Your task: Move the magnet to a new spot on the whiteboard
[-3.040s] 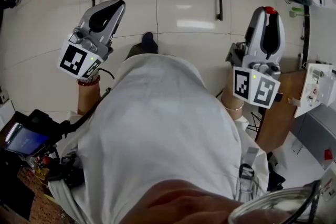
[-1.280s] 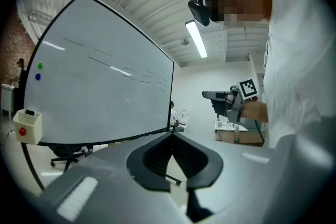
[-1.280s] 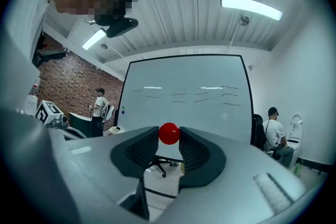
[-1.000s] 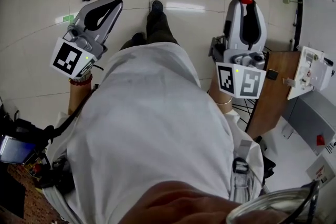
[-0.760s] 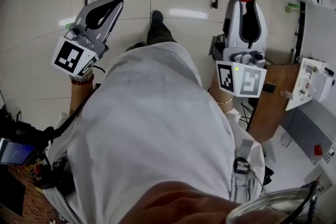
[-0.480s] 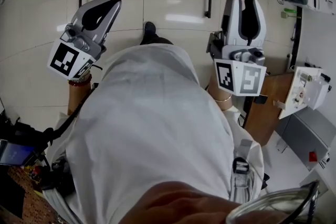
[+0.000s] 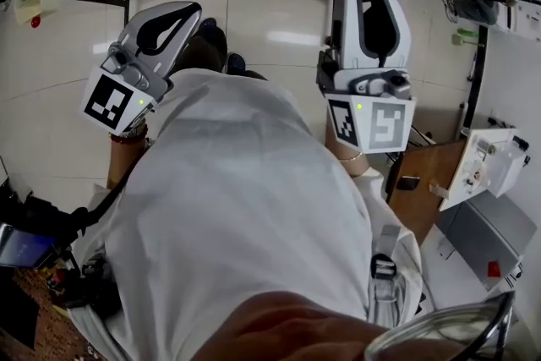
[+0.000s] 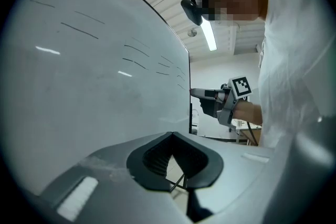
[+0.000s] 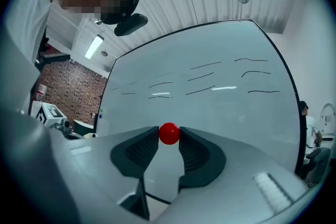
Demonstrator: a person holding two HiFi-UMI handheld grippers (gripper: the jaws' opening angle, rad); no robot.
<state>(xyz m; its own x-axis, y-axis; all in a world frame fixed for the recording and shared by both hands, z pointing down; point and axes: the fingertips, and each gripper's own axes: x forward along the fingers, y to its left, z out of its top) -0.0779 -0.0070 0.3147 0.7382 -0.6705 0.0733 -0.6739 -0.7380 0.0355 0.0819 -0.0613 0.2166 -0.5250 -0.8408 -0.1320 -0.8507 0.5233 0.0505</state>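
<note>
Right gripper view: my right gripper (image 9: 169, 139) pinches the red magnet (image 9: 169, 133) between its jaw tips, just in front of the whiteboard (image 9: 226, 107) and below its pen strokes (image 9: 206, 65). My left gripper (image 8: 171, 135) has its jaws pressed together on nothing, alongside the whiteboard's face.
</note>
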